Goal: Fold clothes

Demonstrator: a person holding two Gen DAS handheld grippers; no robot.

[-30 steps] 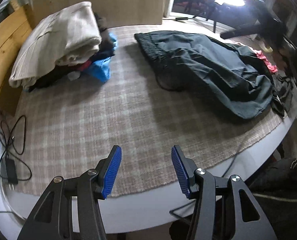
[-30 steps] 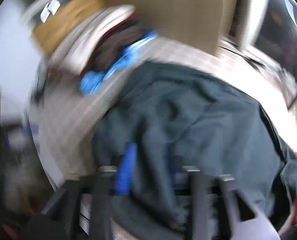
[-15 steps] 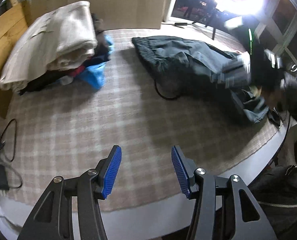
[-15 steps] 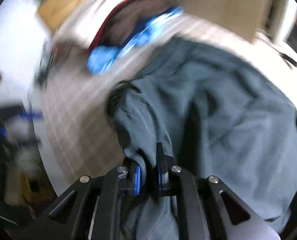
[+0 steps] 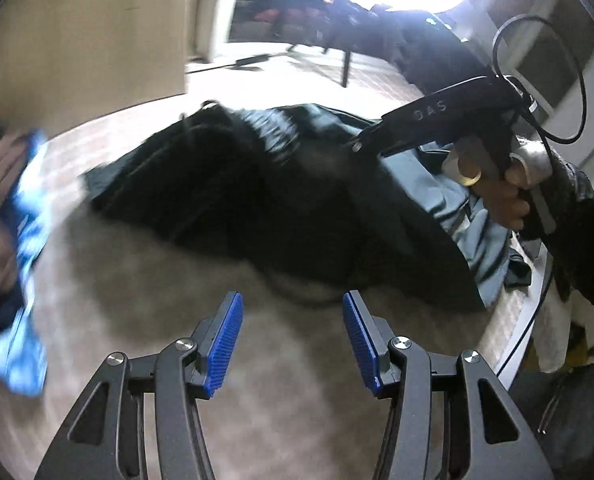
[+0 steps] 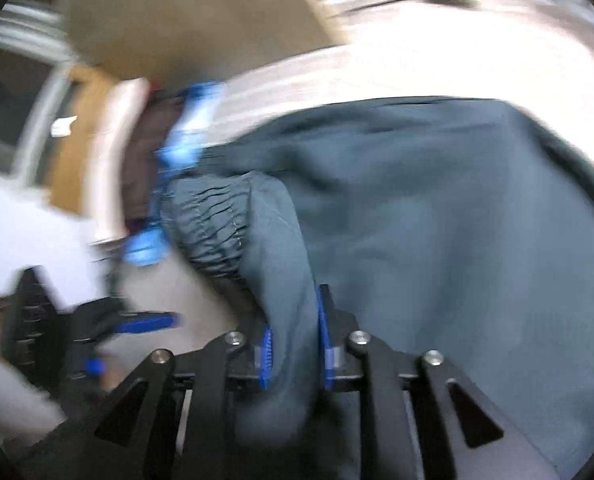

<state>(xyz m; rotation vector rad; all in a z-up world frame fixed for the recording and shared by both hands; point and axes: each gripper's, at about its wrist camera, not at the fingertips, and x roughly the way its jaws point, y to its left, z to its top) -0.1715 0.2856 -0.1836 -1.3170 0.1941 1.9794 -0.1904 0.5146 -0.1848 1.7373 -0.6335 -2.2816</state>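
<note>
Dark grey trousers (image 6: 437,220) fill centre and right of the right wrist frame, a fold by the waistband clenched in the right gripper (image 6: 295,344), while the left gripper (image 5: 293,344) hangs released, lower centre, over the checked cloth (image 5: 177,280).

Dark teal trousers (image 6: 437,208), elastic waistband bunched, lie crumpled on the checked cloth (image 5: 145,300)
</note>
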